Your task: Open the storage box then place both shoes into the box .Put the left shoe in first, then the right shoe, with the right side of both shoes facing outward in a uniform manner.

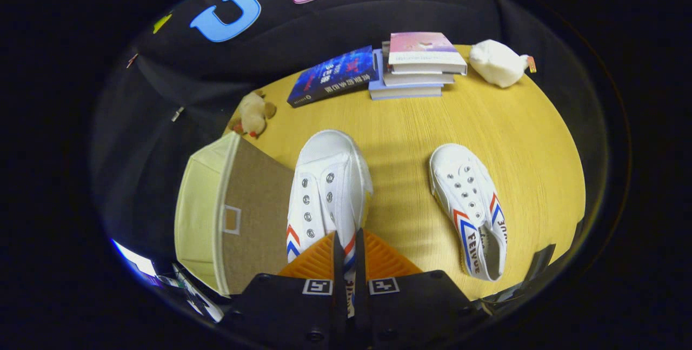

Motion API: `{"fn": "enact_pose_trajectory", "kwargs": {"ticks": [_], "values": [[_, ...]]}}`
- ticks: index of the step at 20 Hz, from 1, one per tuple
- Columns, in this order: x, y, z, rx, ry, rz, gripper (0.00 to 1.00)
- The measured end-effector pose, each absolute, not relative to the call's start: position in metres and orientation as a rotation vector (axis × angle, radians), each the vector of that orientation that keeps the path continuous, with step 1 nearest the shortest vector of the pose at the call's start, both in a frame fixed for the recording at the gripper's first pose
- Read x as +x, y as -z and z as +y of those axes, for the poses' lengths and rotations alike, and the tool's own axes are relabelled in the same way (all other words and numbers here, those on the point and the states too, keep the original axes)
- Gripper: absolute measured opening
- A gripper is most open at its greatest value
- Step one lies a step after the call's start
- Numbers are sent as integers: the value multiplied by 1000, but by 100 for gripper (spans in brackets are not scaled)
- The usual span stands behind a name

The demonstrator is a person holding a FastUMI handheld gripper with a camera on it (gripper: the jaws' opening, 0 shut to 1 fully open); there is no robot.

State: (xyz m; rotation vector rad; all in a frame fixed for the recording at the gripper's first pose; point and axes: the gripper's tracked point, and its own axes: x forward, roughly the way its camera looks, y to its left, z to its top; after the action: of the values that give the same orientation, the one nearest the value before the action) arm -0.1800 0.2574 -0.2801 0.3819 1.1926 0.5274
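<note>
From my feed, the table (503,139) looks like matt, fine-grained wood. Both shoes, left shoe (327,187) and right shoe (470,204), are white canvas with metal eyelets. The storage box (238,215) seems woven fabric, though I can't be sure. The books (416,63) have glossy paper covers; the white toy (497,62) looks plush.

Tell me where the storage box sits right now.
In the gripper view, the storage box sits on the table, left of the shoe the hand-held gripper has pinched.
</note>
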Motion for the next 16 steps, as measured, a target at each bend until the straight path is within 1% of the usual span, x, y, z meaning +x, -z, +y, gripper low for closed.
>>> {"fn": "enact_pose_trajectory", "kwargs": {"ticks": [5, 9, 11, 16], "values": [[-154, 184, 290, 406, -617, 1074, 9], [-169, 138, 339, 509, -707, 1114, 9], [-179, 134, 365, 538, -733, 1158, 9], [-208, 161, 423, 495, -715, 1302, 9]]}}
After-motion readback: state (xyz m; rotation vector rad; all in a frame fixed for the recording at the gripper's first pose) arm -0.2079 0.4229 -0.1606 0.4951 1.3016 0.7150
